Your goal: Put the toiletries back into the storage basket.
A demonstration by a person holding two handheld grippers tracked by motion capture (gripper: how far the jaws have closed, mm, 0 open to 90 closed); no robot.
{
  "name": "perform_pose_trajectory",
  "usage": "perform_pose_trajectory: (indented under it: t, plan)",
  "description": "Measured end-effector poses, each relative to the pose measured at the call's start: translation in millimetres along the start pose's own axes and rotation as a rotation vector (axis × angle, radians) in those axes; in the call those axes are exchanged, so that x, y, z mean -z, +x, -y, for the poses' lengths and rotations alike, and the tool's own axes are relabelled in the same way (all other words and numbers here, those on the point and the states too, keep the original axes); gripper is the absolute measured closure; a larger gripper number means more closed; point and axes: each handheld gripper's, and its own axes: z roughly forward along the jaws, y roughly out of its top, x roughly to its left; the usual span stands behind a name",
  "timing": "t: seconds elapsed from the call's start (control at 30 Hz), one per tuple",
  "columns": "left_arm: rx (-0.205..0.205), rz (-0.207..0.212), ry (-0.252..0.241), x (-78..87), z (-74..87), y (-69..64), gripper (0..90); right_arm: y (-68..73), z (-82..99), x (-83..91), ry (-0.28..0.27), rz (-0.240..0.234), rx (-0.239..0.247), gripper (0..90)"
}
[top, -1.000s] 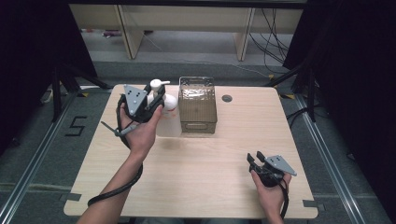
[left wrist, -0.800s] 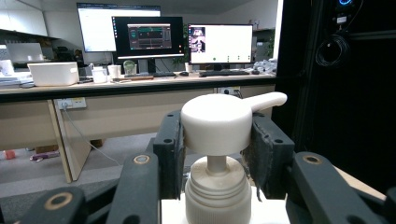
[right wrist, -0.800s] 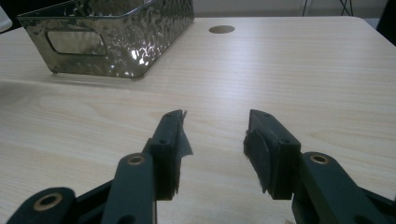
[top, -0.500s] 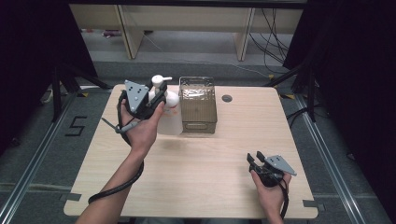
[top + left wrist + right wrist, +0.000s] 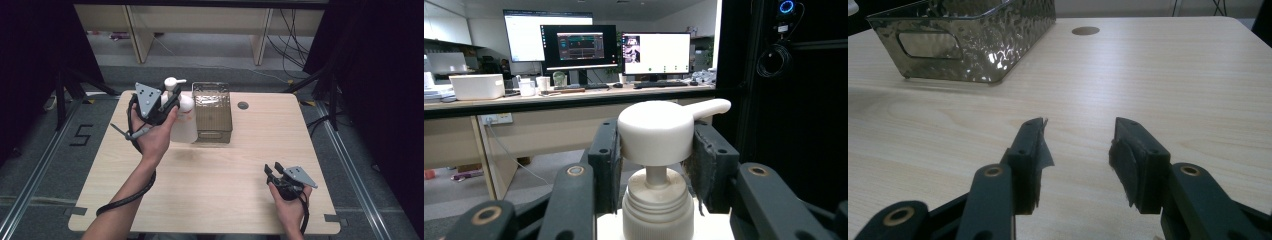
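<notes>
The left tongs (image 5: 655, 165) are clamped on the white pump bottle (image 5: 184, 120) at its pump head (image 5: 655, 134), a smooth, wobbly hold; the neck (image 5: 658, 202) looks firmer. At 5 o'clock on the surface (image 5: 220, 185), the right tongs (image 5: 1079, 150) gape empty.

An office-like lab — monitors (image 5: 655, 52) on a long desk (image 5: 569, 97), cabled test table (image 5: 215, 165).

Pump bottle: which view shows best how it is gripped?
The left gripper view: the pump bottle's white head sits clamped between the left gripper's jaws. The high view shows the bottle held beside the metal basket, the grip partly hidden.
</notes>
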Motion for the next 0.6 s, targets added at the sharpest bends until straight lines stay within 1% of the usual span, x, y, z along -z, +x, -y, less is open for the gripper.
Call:
perform_pose_trajectory:
  t: [0.03,0.2,0.23,0.53,0.6]
  plan:
    - [0.003,-0.001,0.001,-1.0,-0.1,-0.7,59.3,-0.4,0.1,-0.6,0.001,-0.013,-0.006,56.6]
    - [0.003,0.000,0.000,-3.2,-1.7,-2.3,59.3,-0.2,0.2,-0.7,0.000,-0.013,-0.007,56.5]
    - [0.024,-0.015,0.009,-2.2,-1.8,-4.2,59.3,-0.1,-0.1,-0.1,0.001,-0.003,0.002,56.5]
    - [0.023,-0.009,0.004,-5.8,-5.8,-7.9,59.3,-0.5,-0.2,0.2,0.004,-0.002,0.006,56.4]
    - [0.021,-0.007,0.005,-6.8,-6.6,-8.6,59.3,-0.6,-0.5,0.8,0.012,0.002,0.009,56.4]
